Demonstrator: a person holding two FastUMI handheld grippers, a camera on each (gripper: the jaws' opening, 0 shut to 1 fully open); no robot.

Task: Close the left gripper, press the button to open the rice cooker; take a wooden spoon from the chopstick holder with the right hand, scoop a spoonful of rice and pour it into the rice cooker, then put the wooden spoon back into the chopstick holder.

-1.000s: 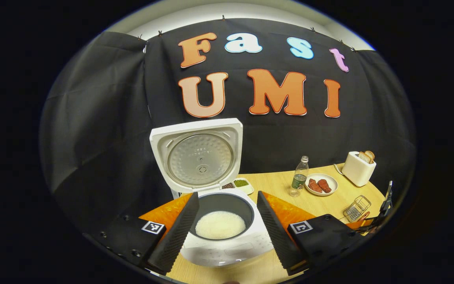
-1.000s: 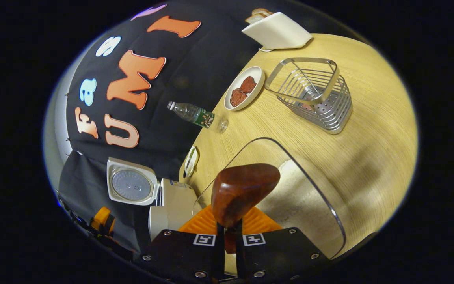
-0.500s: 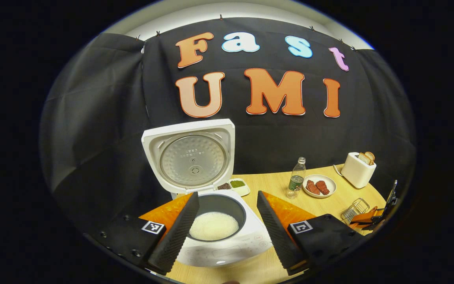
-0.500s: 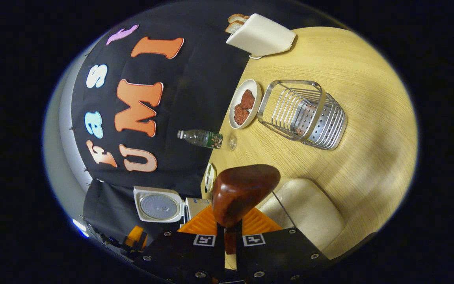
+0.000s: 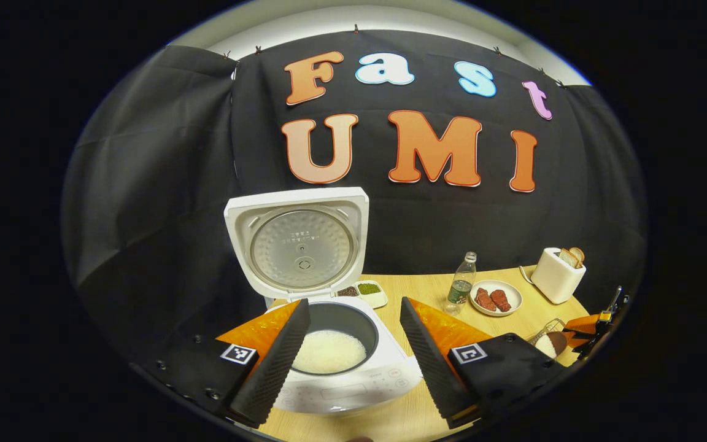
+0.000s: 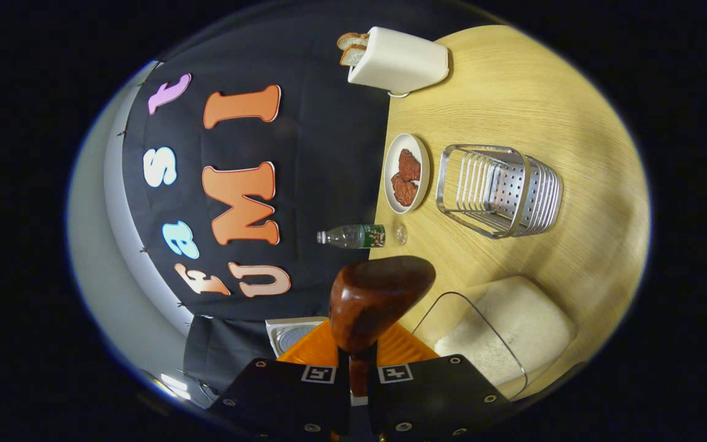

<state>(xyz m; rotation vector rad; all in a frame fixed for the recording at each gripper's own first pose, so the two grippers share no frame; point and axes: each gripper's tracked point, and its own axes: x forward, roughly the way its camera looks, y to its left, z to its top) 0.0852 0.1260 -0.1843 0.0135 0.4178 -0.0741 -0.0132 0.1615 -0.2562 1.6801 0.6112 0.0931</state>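
Note:
The white rice cooker [image 5: 353, 383] stands open, its lid [image 5: 297, 245] upright and white rice in the pot [image 5: 329, 351]. My left gripper [image 5: 353, 303] hangs open just in front of it, one finger on each side of the pot. My right gripper [image 6: 356, 361] is shut on the handle of the wooden spoon [image 6: 378, 298], whose brown bowl sticks out ahead of the fingers. The right gripper view is rolled about a quarter turn. The wire chopstick holder [image 6: 501, 190] stands ahead of the spoon on the table. In the left gripper view the right gripper [image 5: 587, 328] and the spoon [image 5: 556, 339] sit at the far right.
A clear box of rice [image 6: 507, 331] sits just beside the spoon. A plate of meat [image 6: 407, 173], a water bottle [image 6: 356, 236] and a white toaster [image 6: 396, 60] with bread line the back of the wooden table [image 6: 544, 110]. A small dish of beans [image 5: 367, 290] lies beside the cooker.
My right gripper has rolled further with the spoon and lifted off the rice box, which now lies to one side. My left gripper drew back slightly from the cooker.

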